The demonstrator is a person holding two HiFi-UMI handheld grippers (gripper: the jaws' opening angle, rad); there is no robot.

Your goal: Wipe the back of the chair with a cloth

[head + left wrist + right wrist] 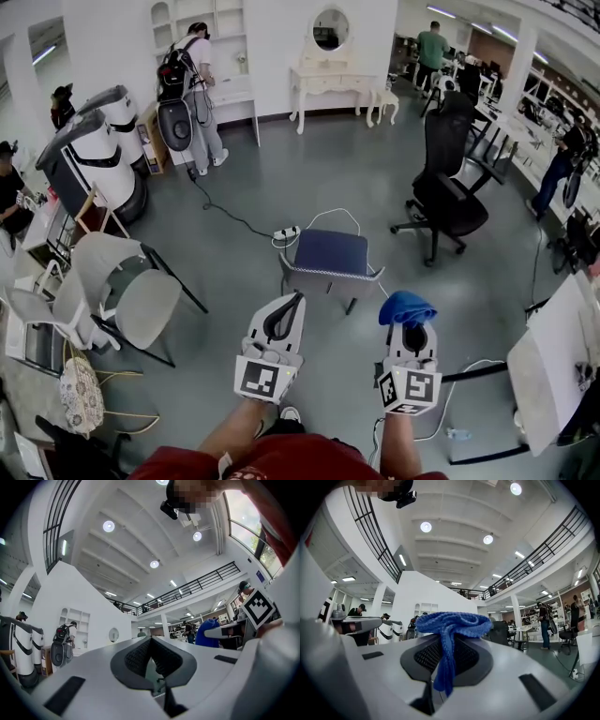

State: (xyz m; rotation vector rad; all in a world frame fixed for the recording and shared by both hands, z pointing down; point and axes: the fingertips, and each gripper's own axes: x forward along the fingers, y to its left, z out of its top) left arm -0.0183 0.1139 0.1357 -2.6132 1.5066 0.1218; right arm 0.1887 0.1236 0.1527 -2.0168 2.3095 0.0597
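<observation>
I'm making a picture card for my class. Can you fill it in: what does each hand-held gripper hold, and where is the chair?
left hand-held gripper: jaws together, holding nothing
right hand-held gripper: shut on the blue cloth
chair: blue seat, on the floor just ahead of both grippers
chair back: grey, on the side nearest the person
wiping: not begun; the cloth looks apart from the chair back

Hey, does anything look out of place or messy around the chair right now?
A power strip lies loose on the floor by the chair, its cables trailing across open floor. The cloth sits bunched in the right gripper, one end hanging between its fingers. Nothing looks spilled or damaged.
</observation>
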